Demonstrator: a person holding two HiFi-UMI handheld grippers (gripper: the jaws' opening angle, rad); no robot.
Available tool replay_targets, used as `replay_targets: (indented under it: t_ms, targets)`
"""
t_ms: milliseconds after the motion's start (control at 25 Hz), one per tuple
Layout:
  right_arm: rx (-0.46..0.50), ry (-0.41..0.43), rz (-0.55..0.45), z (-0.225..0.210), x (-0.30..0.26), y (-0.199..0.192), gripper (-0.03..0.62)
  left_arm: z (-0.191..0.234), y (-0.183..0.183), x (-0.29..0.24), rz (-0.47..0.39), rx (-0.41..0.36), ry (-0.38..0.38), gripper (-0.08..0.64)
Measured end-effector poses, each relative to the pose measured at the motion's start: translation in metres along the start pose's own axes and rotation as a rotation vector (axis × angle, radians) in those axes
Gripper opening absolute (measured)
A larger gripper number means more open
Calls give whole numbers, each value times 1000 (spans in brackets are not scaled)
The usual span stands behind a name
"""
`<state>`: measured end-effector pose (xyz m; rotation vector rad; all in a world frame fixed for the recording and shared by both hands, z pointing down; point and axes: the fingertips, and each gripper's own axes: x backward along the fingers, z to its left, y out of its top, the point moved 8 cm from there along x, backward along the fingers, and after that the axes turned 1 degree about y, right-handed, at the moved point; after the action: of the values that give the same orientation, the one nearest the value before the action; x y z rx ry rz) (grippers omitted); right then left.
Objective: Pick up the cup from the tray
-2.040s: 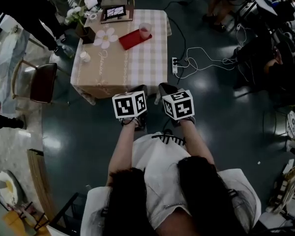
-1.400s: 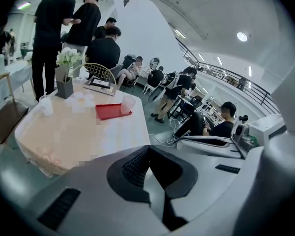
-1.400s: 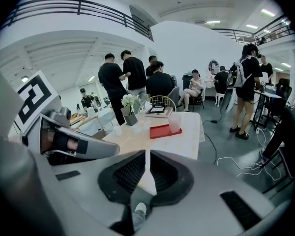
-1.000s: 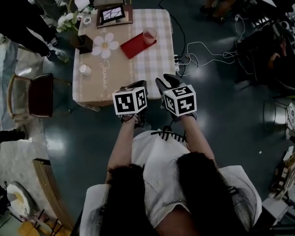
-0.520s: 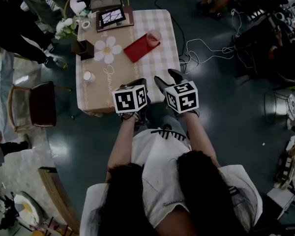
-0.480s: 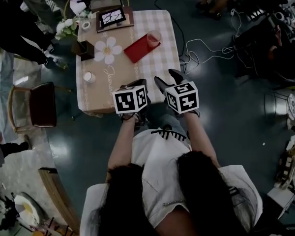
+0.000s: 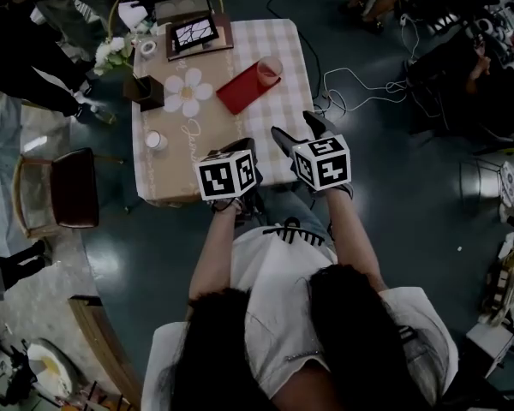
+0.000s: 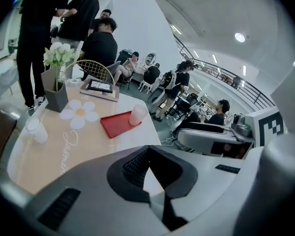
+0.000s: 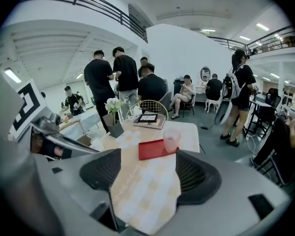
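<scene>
A pale pink cup (image 7: pixel 269 69) stands upright on the right end of a red tray (image 7: pixel 238 88) on the checked tablecloth. Both grippers hang over the table's near edge, well short of the tray. My left gripper (image 7: pixel 241 149) has its pads together and holds nothing. My right gripper (image 7: pixel 298 130) is opening, and only tablecloth shows between its fingers. From the right gripper view the cup (image 9: pixel 171 140) and the tray (image 9: pixel 155 149) lie straight ahead past the gripper (image 9: pixel 150 173). From the left gripper view the cup (image 8: pixel 137 115) and the tray (image 8: pixel 117 124) are ahead, beyond the gripper (image 8: pixel 148 154).
On the table are a flower-shaped mat (image 7: pixel 187 92), a dark vase of white flowers (image 7: pixel 141 86), a tablet (image 7: pixel 195 32) and a small white cup (image 7: pixel 155 140). A chair (image 7: pixel 56 187) stands to the left. Cables (image 7: pixel 351 88) lie on the floor to the right. People stand beyond the table.
The table has come nearer in the head view. My right gripper's jaws have spread apart and moved forward to the table edge. The left gripper stays shut.
</scene>
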<state>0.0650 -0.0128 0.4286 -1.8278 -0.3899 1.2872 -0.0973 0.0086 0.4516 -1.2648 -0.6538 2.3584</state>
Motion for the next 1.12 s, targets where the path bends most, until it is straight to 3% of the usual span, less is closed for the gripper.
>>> replay_targets:
  t_ms: [480, 1120]
  targets:
    - [46, 9, 23, -41, -58, 39, 363, 19, 48, -32, -6, 21, 44, 5]
    - [106, 74, 162, -84, -157, 71, 390, 45, 99, -79, 18, 74, 86, 5]
